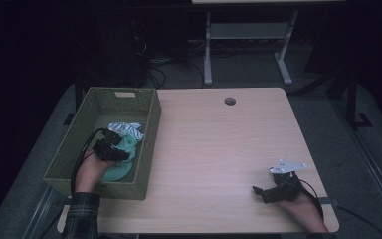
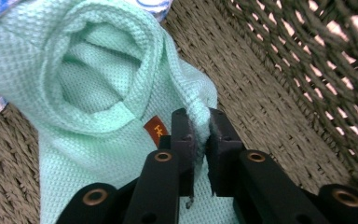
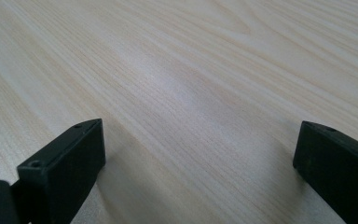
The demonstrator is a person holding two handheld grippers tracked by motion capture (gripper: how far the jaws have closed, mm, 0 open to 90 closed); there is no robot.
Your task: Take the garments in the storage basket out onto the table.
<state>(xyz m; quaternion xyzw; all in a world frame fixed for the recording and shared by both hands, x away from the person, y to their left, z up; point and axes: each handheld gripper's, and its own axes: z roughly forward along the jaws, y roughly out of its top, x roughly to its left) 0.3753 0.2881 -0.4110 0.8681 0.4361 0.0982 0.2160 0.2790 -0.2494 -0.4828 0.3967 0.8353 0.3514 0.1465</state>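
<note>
On the left sits a green woven basket [image 1: 87,149]. Inside it, the left gripper [image 2: 199,135] pinches a fold of the mint green cloth [image 2: 98,84] (a small orange tag shows near its jaws). Far over on the right, the right gripper [image 1: 259,191] rests on the bare wooden table [image 1: 214,149], jaws wide apart, holding nothing.

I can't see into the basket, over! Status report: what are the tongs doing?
Left tongs pinched shut on mint cloth inside woven basket. Right tongs open, over bare table. Striped cloth alongside, not blocking.
</note>
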